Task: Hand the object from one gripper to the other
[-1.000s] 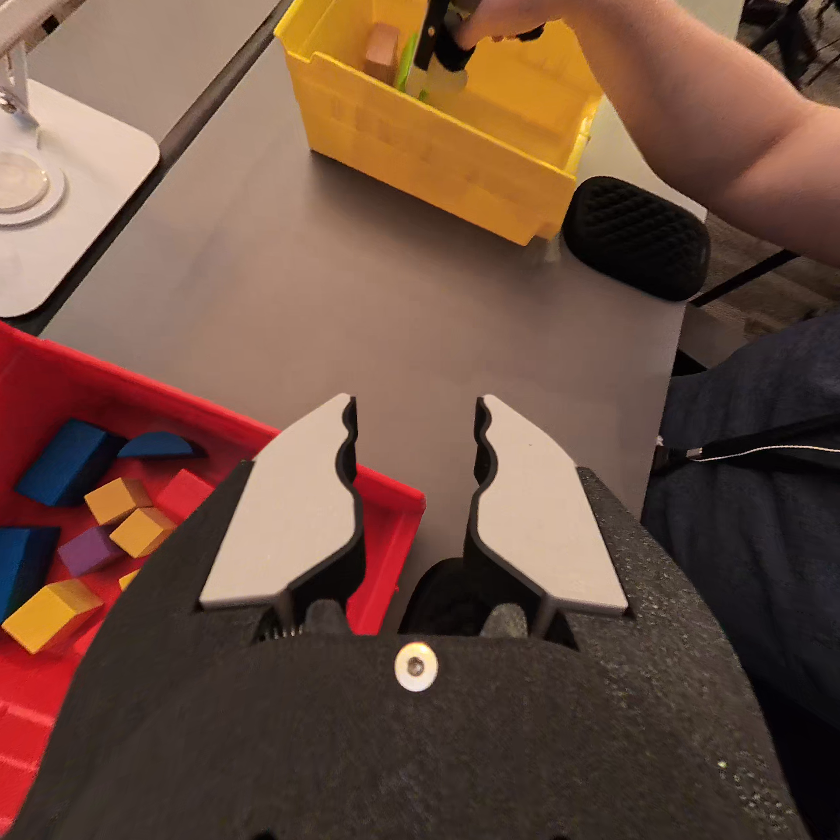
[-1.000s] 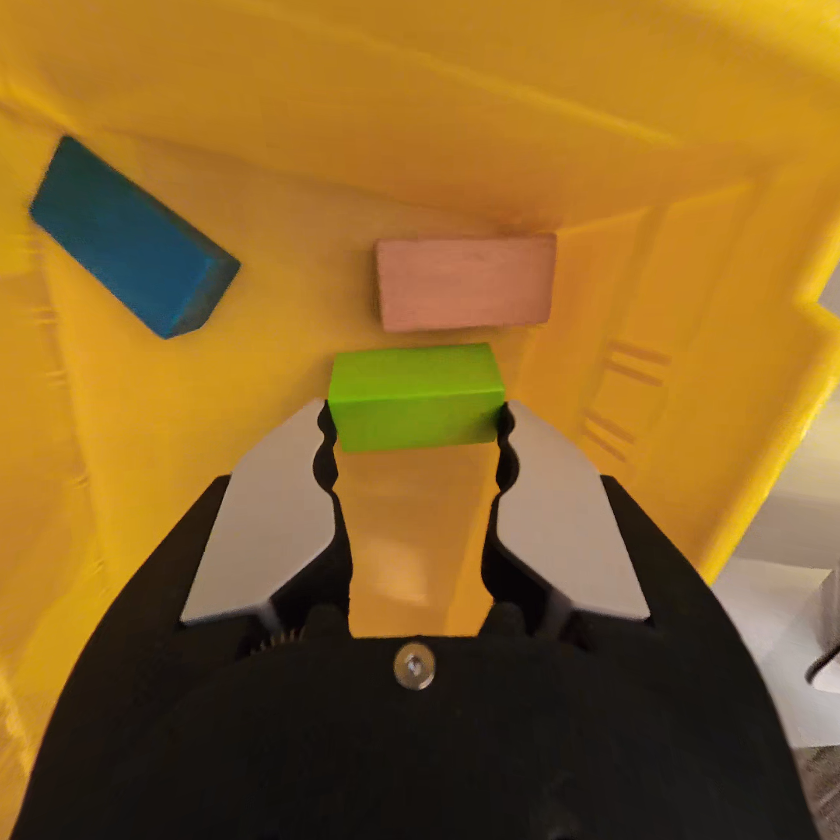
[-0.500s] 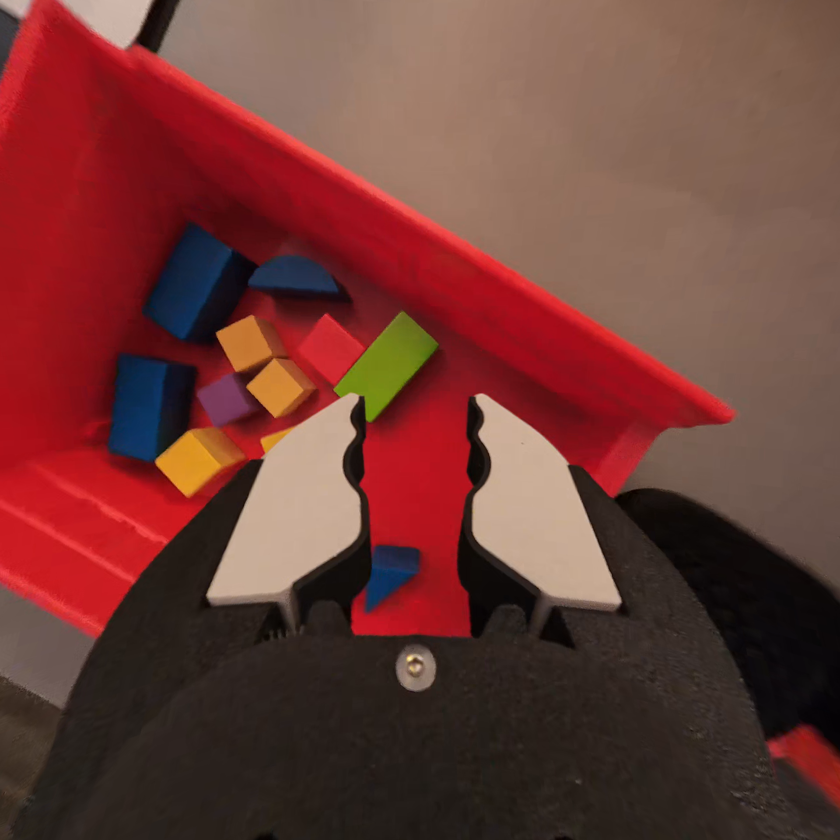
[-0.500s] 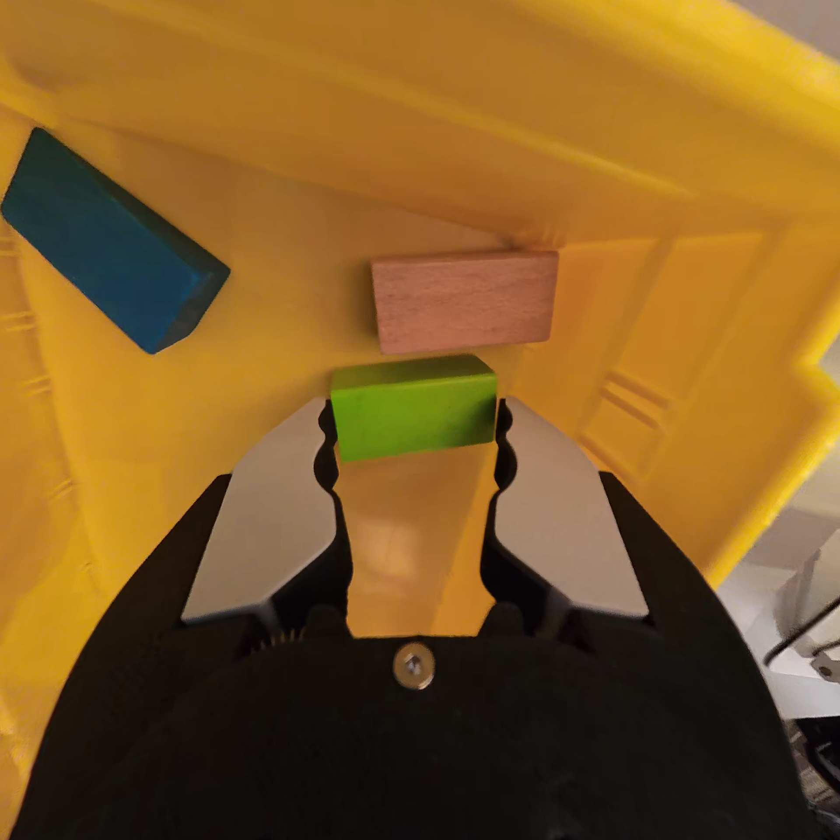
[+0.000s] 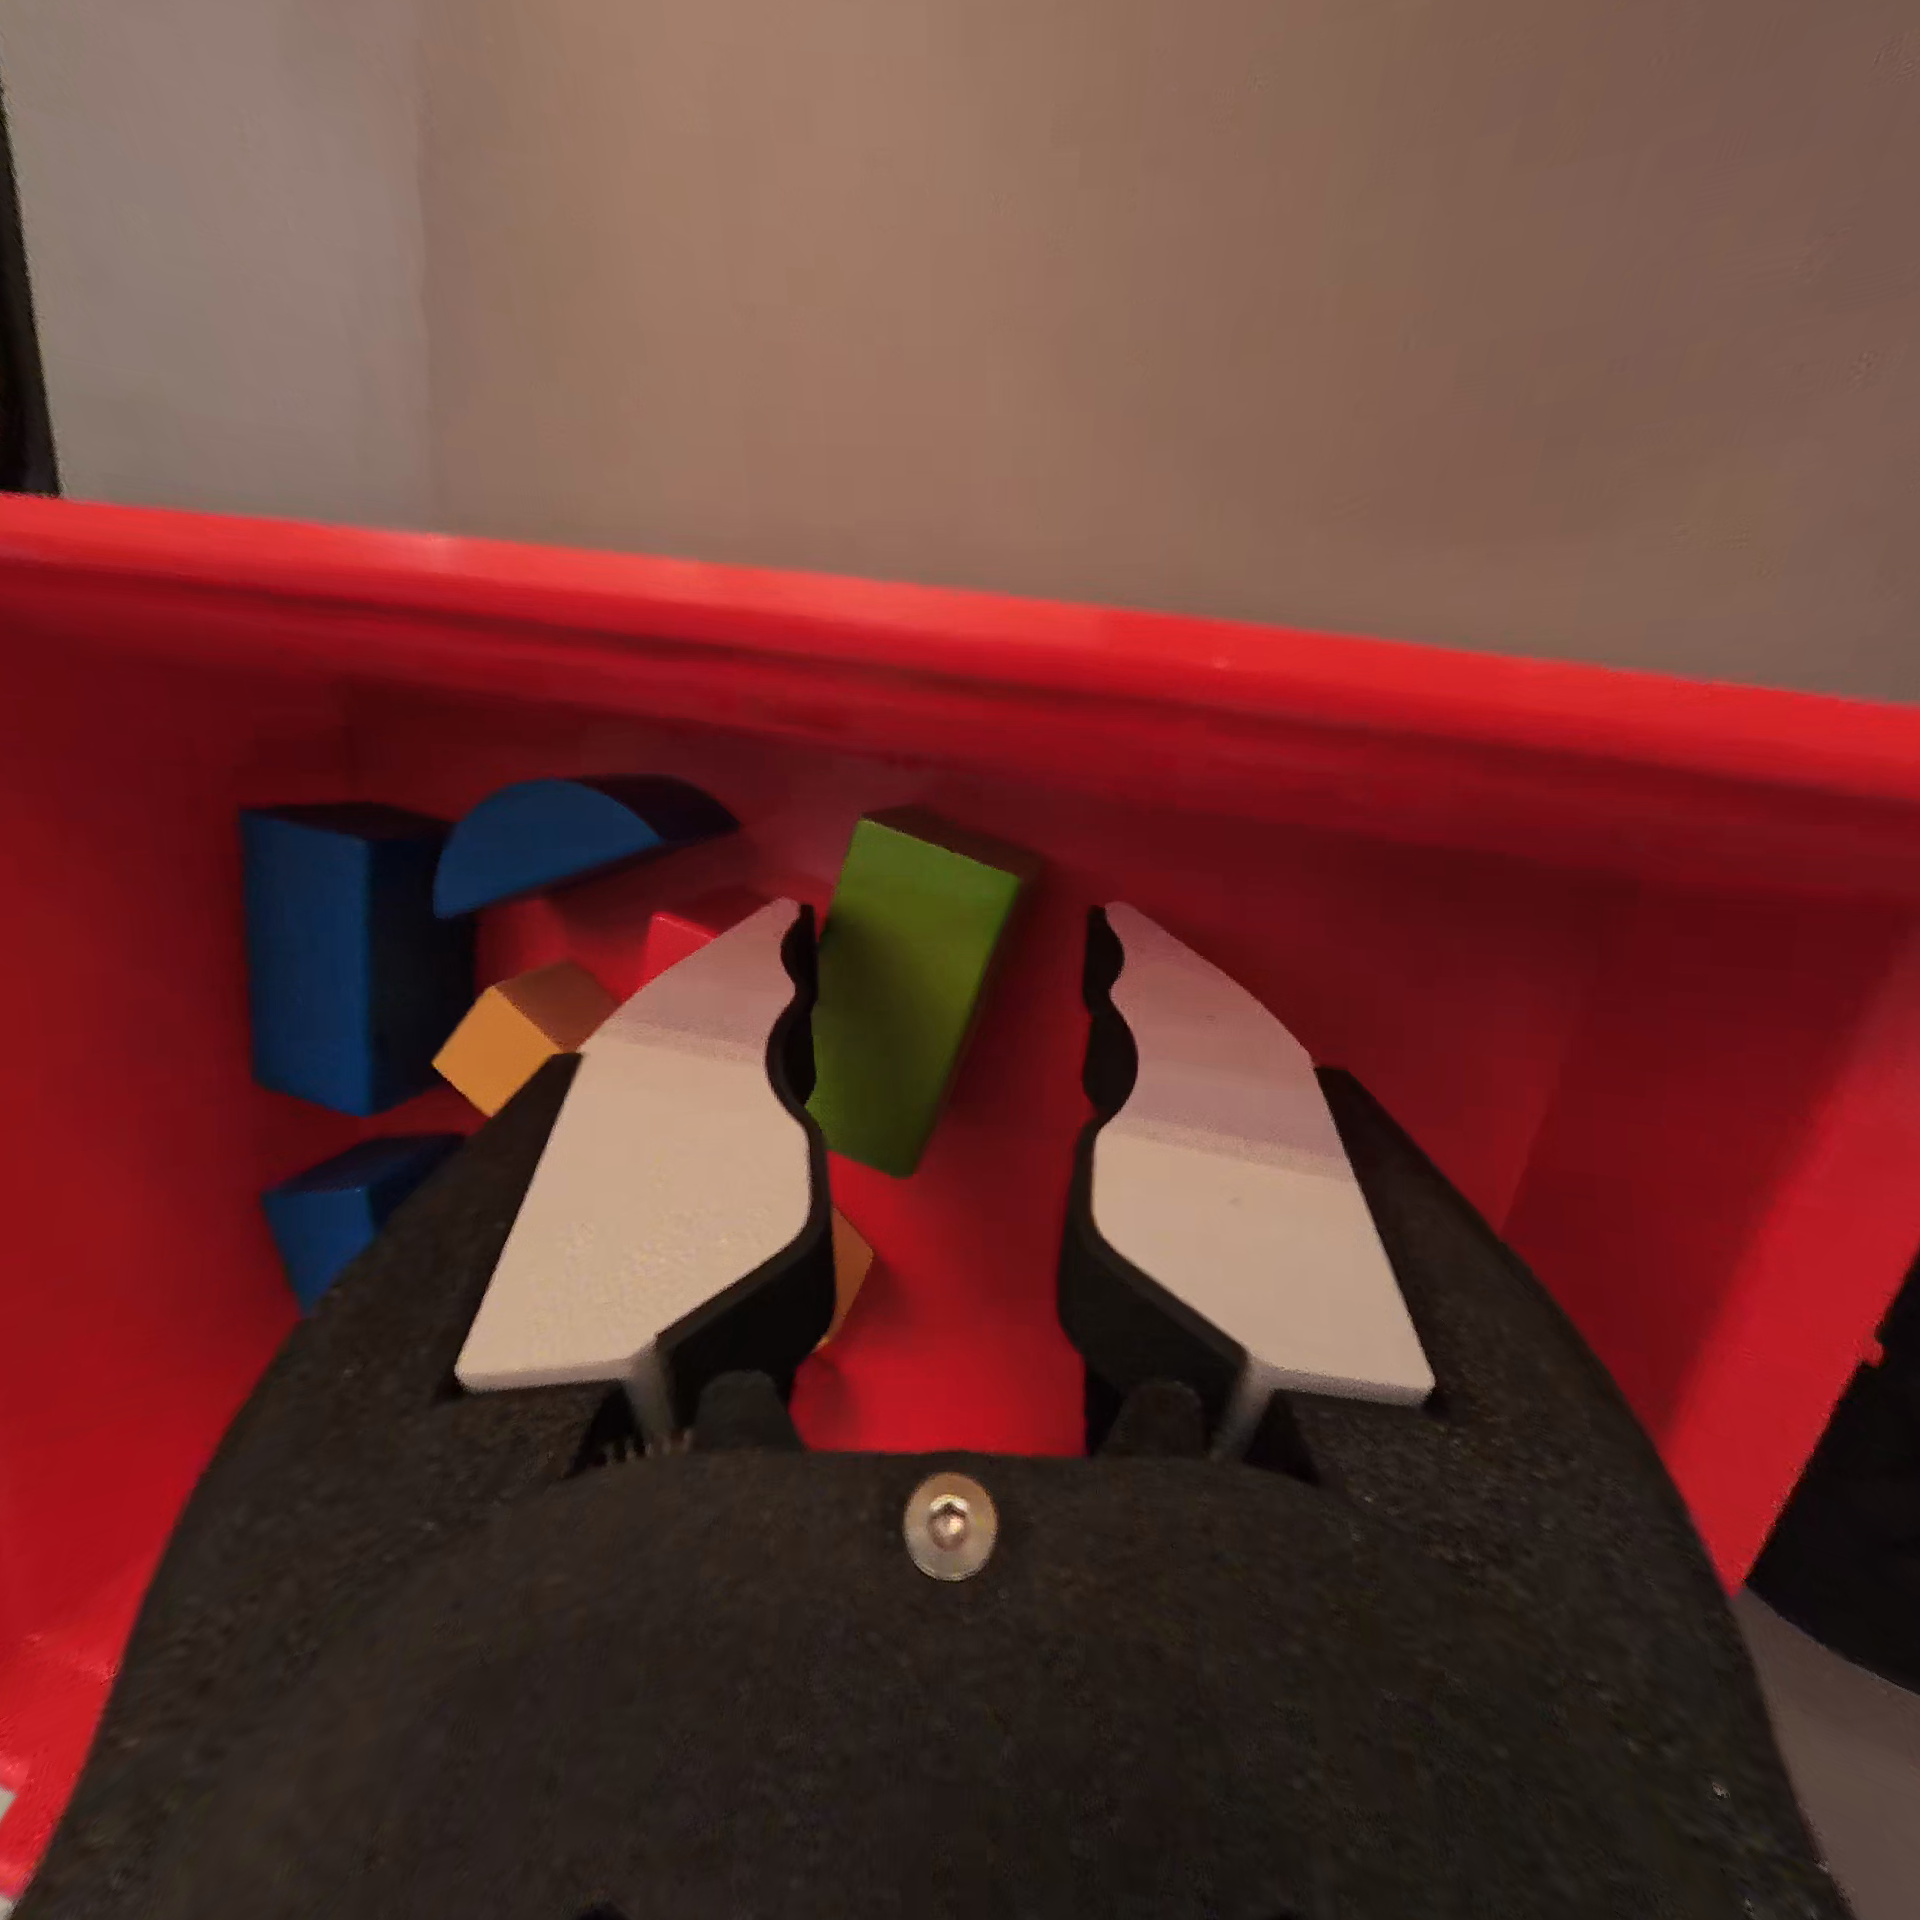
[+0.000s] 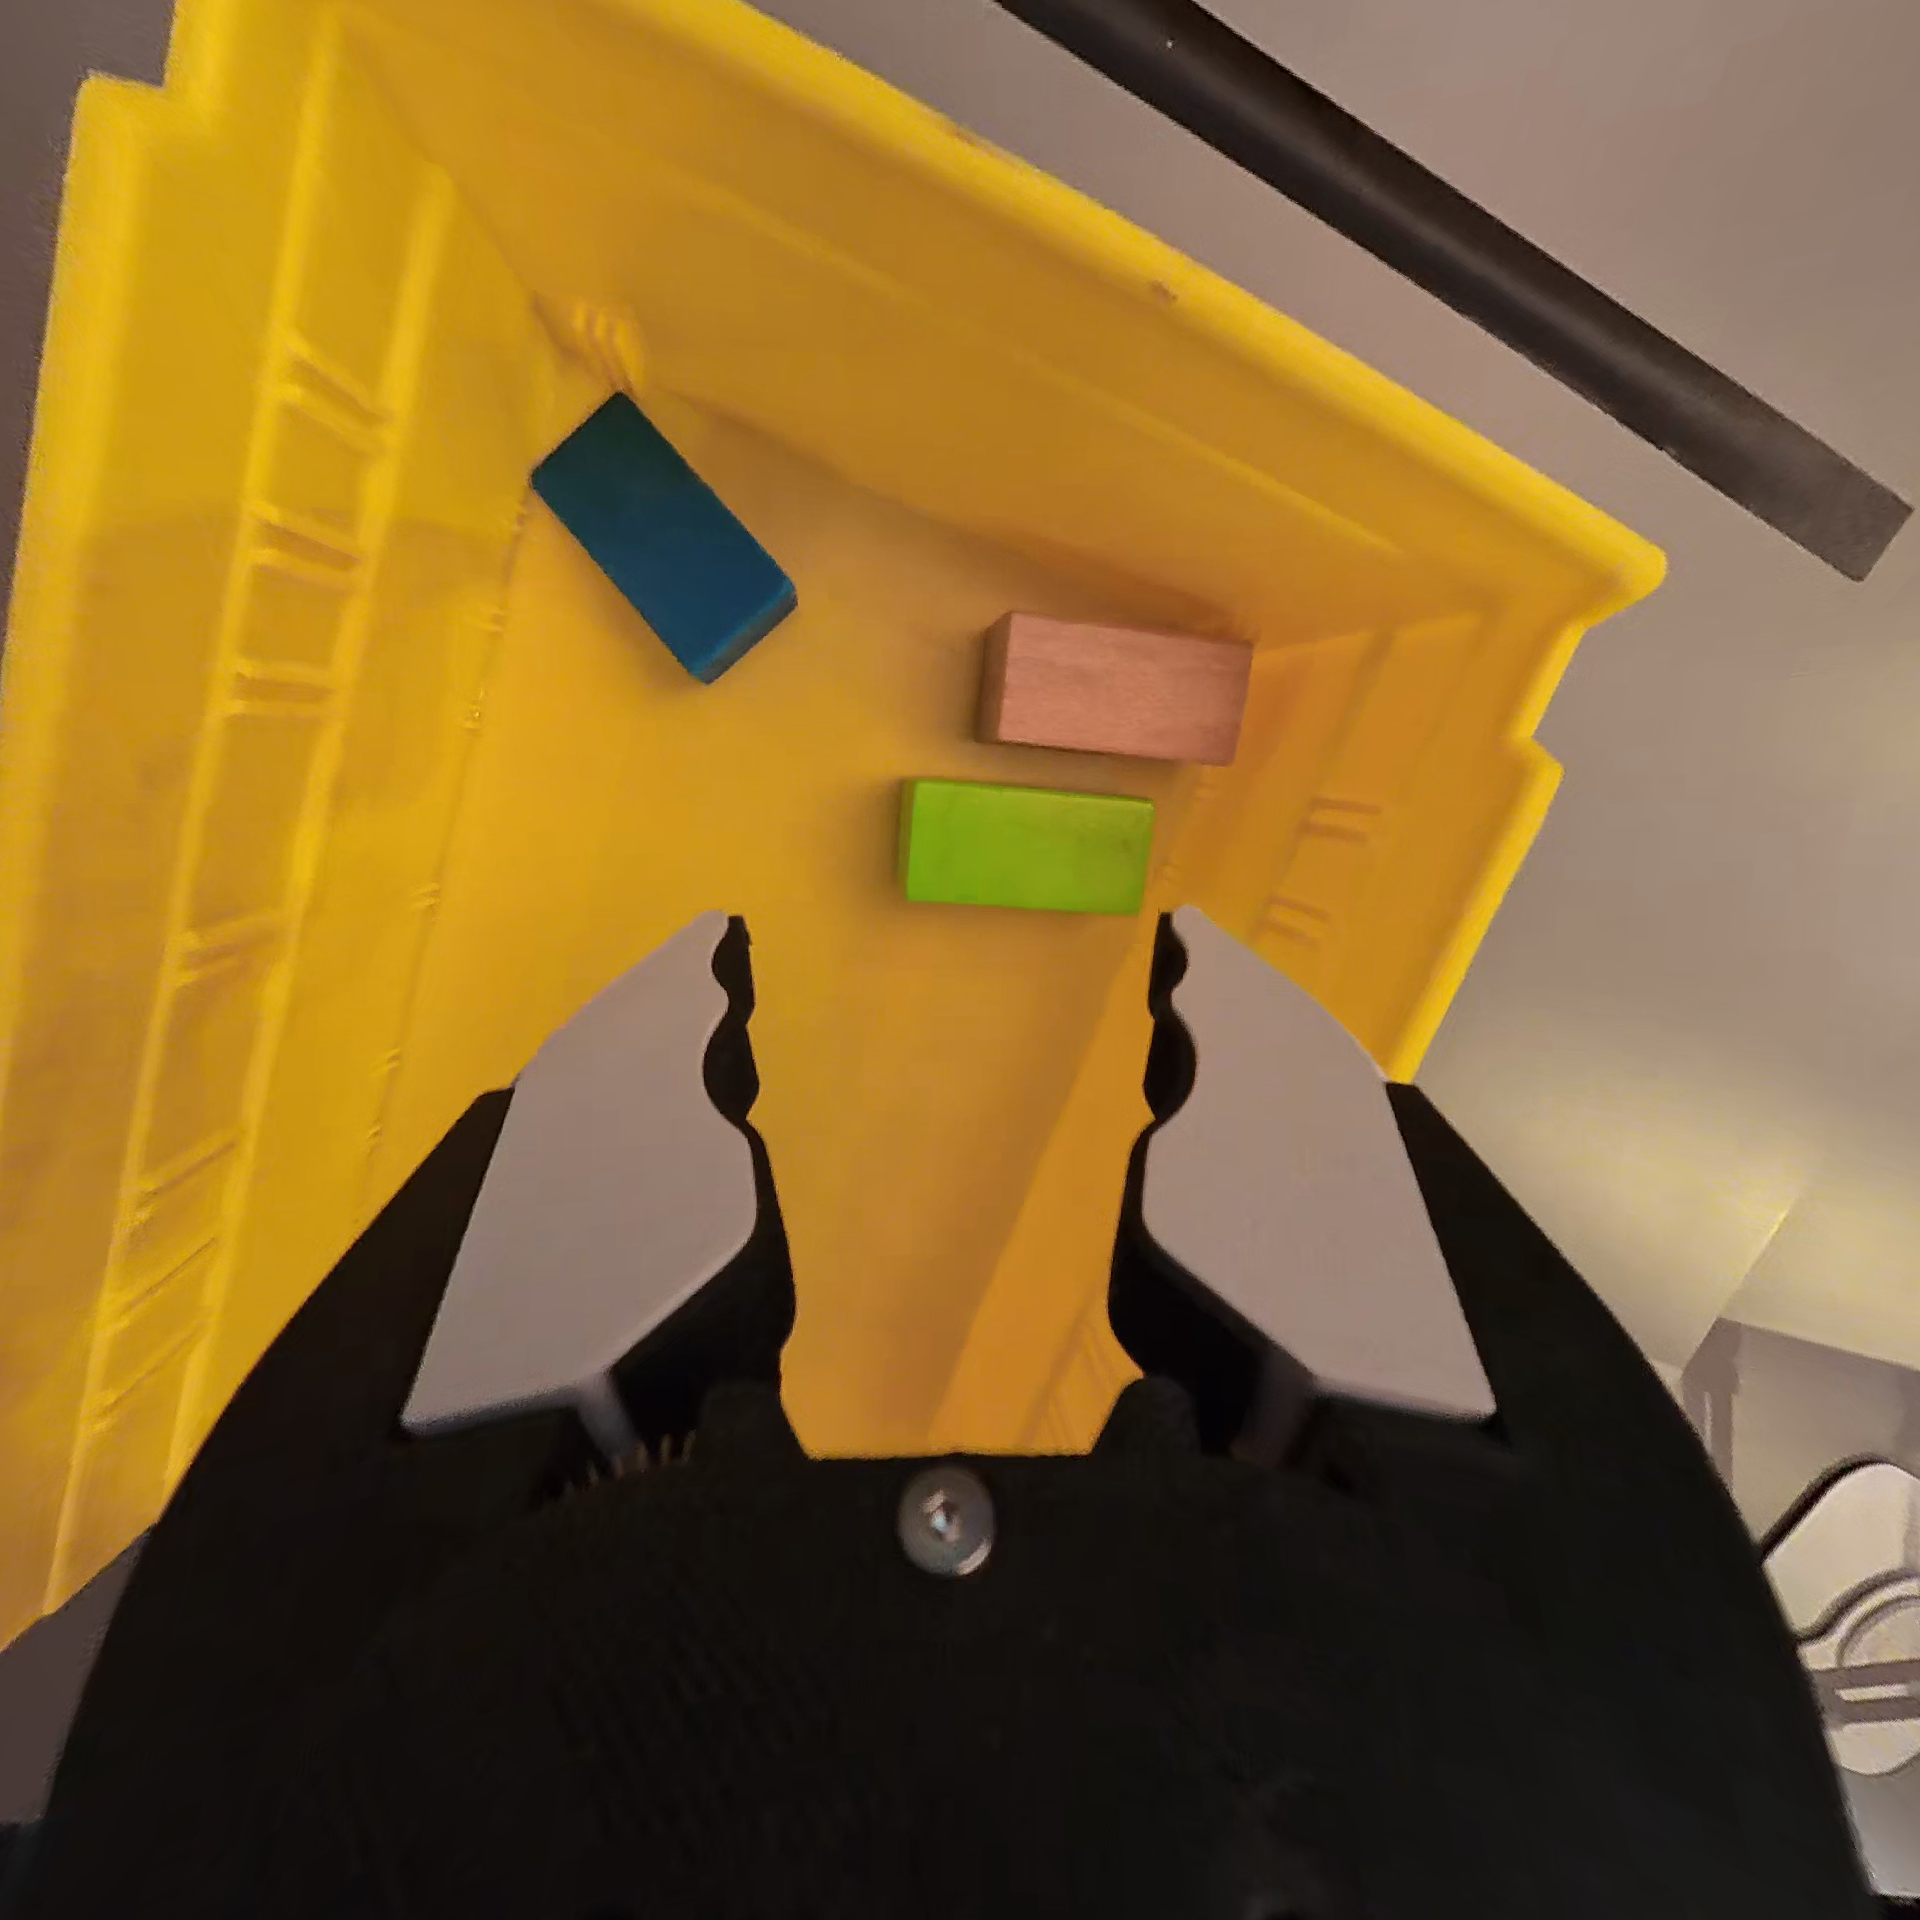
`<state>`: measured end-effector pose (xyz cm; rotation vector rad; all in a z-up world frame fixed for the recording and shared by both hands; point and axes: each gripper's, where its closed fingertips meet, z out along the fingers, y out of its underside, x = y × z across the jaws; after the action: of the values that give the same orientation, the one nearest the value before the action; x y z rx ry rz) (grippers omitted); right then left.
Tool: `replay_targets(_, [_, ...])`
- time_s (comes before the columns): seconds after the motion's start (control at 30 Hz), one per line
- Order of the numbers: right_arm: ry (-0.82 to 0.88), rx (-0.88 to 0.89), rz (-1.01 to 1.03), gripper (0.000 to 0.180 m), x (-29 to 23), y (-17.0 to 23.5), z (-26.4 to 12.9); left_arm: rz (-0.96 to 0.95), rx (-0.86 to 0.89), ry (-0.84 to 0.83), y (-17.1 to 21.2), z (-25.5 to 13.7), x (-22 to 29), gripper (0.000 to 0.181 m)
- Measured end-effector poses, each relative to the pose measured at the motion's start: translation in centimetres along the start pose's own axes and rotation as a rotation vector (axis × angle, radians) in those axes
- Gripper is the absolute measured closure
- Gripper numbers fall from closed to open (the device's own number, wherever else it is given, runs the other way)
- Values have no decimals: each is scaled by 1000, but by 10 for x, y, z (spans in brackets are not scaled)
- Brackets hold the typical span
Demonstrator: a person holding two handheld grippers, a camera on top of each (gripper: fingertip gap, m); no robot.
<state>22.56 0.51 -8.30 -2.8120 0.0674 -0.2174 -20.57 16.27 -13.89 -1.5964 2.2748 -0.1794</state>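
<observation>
— Left gripper [image 5: 940,1023] first: how does it stand?
— Spread, empty, low inside the red bin [image 5: 1143,665]. A green block [image 5: 904,997] lies tilted between its fingers, touching the left finger [image 5: 675,1153]; the other finger stands apart from it.
— And the right gripper [image 6: 951,940]?
— Spread too, holding nothing, above the yellow bin [image 6: 312,727].
— What lies in that bin?
— A blue block [image 6: 665,535] near the far corner, a tan block [image 6: 1112,686], and just before it a second green block [image 6: 1023,847], beyond the fingertips and clear of them.
— Anything else in the red one?
— Blue pieces [image 5: 332,956] at the left, a half-round one [image 5: 551,842], an orange cube [image 5: 520,1029].
</observation>
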Motion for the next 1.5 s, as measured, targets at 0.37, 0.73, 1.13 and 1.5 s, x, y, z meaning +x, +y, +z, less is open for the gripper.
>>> replay_targets(0.37, [-40, -8, -42, 105, -11, 5, 3, -60, -87, -2, 28, 1, 3, 145])
replay_targets(0.73, [16, 452, -311, 111, -75, -50, -89, -360, 231, -36, -3, -71, -9, 146])
replay_targets(1.13, [-191, 1425, -895, 98, -306, -83, -217, -663, 952, 554, -193, -200, 34, 146])
replay_targets(1.5, [-64, 1408, -864, 107, -290, -82, -212, -659, 978, 774, -222, -186, 53, 148])
